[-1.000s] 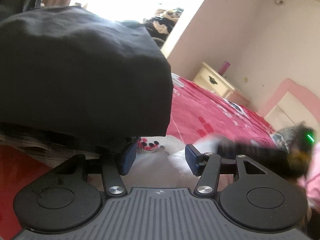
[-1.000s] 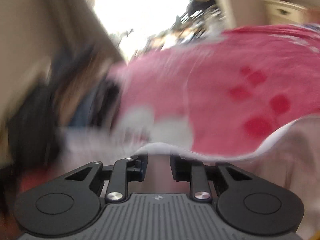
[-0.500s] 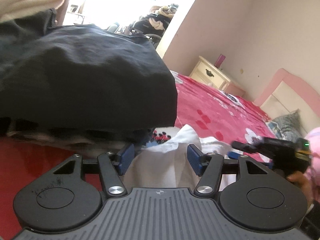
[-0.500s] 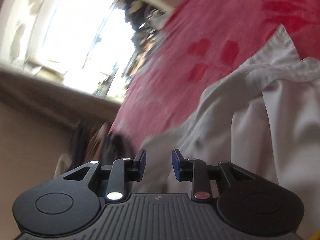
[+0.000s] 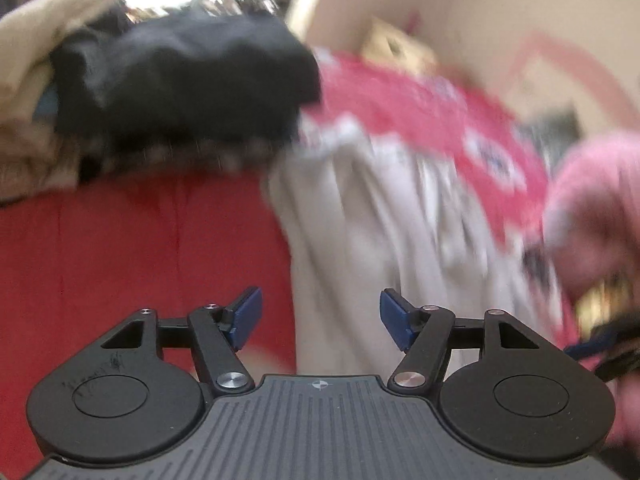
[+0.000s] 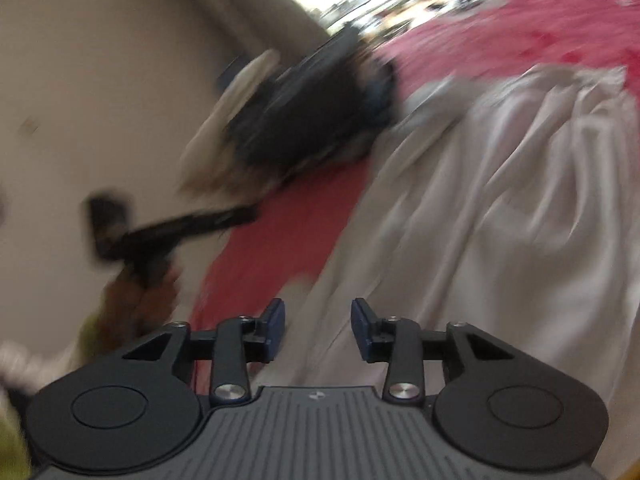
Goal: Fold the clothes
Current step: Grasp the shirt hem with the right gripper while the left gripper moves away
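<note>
A pale white garment (image 5: 384,216) lies stretched across the red bed cover (image 5: 132,248), its near end reaching under both grippers. My left gripper (image 5: 320,314) hovers above the garment's left edge; its jaws are opening and nothing is pinched between them. In the right wrist view the same garment (image 6: 500,200) fills the right half. My right gripper (image 6: 318,326) hangs over its near edge, jaws opening, the pads apart from the cloth. The other gripper (image 6: 172,232) shows as a dark blur at the left. Both views are motion-blurred.
A stack of dark and beige folded clothes (image 5: 180,80) sits at the far left of the bed, also seen as a clothes stack (image 6: 304,120). A pink sleeve and hand (image 5: 596,208) hold the right tool. A cream nightstand (image 5: 396,48) stands by the wall.
Both grippers pulled back from the clothes stack and opened wider. The white garment, earlier bunched between the left jaws, now lies stretched out on the bed. The right view swung back toward the stack.
</note>
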A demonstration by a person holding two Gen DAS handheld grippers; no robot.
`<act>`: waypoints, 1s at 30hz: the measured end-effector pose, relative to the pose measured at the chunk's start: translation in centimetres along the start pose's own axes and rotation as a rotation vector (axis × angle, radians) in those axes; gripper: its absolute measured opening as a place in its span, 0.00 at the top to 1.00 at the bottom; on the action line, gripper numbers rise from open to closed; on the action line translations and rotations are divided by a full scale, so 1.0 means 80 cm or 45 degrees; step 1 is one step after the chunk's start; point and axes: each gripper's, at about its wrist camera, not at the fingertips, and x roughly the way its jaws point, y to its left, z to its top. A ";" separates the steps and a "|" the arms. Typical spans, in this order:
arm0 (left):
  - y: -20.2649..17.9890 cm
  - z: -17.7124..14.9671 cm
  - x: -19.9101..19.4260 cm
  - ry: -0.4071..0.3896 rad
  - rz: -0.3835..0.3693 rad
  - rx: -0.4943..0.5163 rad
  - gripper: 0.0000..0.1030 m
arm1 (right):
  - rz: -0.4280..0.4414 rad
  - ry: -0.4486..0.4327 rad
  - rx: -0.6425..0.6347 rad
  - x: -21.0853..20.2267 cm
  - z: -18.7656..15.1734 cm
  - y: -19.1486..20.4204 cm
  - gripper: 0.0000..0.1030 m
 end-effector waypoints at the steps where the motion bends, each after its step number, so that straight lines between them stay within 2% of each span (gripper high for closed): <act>1: -0.004 -0.017 0.000 0.054 -0.012 0.029 0.34 | 0.003 -0.001 -0.014 -0.002 -0.016 0.013 0.55; 4: -0.010 -0.075 0.004 0.195 -0.031 0.057 0.34 | 0.013 -0.004 -0.057 -0.009 -0.064 0.052 0.55; 8: -0.015 -0.142 0.002 0.273 -0.007 0.065 0.34 | -0.118 -0.009 -0.170 0.034 -0.107 0.093 0.54; 12: -0.027 -0.187 -0.007 0.260 0.058 0.155 0.34 | -0.307 0.094 -0.393 0.109 -0.147 0.118 0.53; 14: -0.030 -0.203 -0.006 0.256 0.085 0.196 0.33 | -0.372 0.183 -0.474 0.144 -0.164 0.121 0.55; 17: -0.032 -0.221 -0.001 0.249 0.109 0.249 0.33 | -0.534 0.283 -0.569 0.179 -0.188 0.117 0.56; 19: -0.037 -0.228 0.001 0.208 0.132 0.285 0.34 | -0.664 0.290 -0.636 0.188 -0.200 0.115 0.58; 20: -0.039 -0.231 0.002 0.189 0.138 0.300 0.35 | -0.695 0.277 -0.646 0.188 -0.204 0.111 0.65; 21: -0.039 -0.232 0.002 0.173 0.144 0.299 0.42 | -0.698 0.254 -0.610 0.182 -0.206 0.107 0.70; 22: -0.036 -0.232 0.001 0.161 0.147 0.282 0.51 | -0.697 0.229 -0.564 0.176 -0.207 0.104 0.80; 23: -0.032 -0.231 -0.001 0.155 0.145 0.255 0.56 | -0.680 0.195 -0.486 0.167 -0.206 0.098 0.86; 25: -0.020 -0.225 -0.007 0.150 0.114 0.165 0.79 | -0.618 0.107 -0.298 0.144 -0.204 0.082 0.89; 28: 0.011 -0.210 -0.019 0.149 0.054 -0.036 0.92 | -0.465 -0.061 -0.012 0.107 -0.200 0.055 0.90; 30: 0.034 -0.194 -0.033 0.127 0.065 -0.144 0.95 | -0.333 -0.170 0.169 0.085 -0.200 0.035 0.90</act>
